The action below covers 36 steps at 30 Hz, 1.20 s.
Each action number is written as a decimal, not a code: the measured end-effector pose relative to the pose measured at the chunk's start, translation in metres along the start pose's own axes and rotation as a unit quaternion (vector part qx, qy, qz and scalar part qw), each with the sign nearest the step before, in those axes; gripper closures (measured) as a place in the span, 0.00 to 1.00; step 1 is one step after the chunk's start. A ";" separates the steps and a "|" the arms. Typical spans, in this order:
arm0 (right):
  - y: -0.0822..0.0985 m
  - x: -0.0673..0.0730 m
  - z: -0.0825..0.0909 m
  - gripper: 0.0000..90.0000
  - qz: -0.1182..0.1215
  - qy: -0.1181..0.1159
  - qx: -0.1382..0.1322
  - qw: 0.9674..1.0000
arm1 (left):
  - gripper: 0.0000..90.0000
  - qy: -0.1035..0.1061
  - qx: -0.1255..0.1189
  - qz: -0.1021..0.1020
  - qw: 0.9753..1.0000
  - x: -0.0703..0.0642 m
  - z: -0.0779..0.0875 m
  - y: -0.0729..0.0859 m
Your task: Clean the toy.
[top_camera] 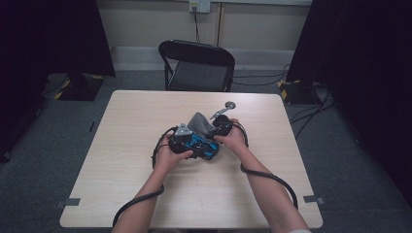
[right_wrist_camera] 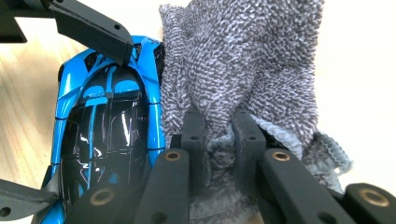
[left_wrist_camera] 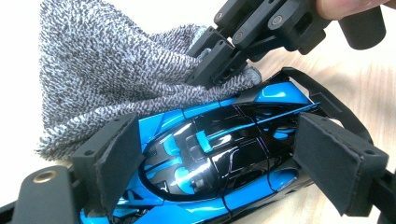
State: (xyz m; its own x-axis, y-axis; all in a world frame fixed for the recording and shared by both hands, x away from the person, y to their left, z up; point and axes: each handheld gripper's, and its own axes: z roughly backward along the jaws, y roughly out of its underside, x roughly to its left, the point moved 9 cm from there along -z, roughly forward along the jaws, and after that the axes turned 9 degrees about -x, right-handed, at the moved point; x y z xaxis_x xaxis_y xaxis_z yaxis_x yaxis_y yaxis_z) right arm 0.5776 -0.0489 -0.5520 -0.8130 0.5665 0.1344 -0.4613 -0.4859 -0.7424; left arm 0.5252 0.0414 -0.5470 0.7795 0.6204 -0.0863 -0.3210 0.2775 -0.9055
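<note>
Grey cloth (right_wrist_camera: 243, 60) pinched in right gripper (right_wrist_camera: 219, 135), left gripper (left_wrist_camera: 210, 158) clamping blue car (left_wrist_camera: 224, 154) mid-table (top_camera: 145, 111), edges well apart

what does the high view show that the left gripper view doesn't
High view alone: the whole table, a black folding chair behind it, a small metal tool lying beyond the hands, and both forearms with trailing cables.

Left gripper view alone: the left gripper with its pads clamped on the sides of the blue toy car, and the right gripper pinching the grey cloth against the car's end.

Shared: car, cloth, both grippers, the wooden tabletop.
</note>
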 end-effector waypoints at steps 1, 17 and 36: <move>0.000 0.000 0.000 0.87 0.002 -0.001 0.002 1.000 | 0.17 0.000 -0.001 0.000 1.000 0.000 0.000 0.000; 0.002 0.000 0.004 0.87 0.012 -0.004 0.008 1.000 | 0.16 -0.001 0.000 0.017 1.000 0.004 0.002 0.003; 0.016 -0.006 0.022 0.86 0.017 -0.012 0.009 1.000 | 0.16 -0.001 0.009 0.016 1.000 0.004 0.002 0.002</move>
State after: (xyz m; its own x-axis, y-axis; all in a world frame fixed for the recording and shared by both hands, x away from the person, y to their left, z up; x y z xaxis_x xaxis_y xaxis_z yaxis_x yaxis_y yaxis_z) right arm 0.5673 -0.0751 -0.5501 -0.8368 0.5329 0.1259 -0.4395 -0.5165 -0.7349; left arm 0.5262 0.0460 -0.5484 0.7669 0.6315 -0.1146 -0.3559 0.2697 -0.8948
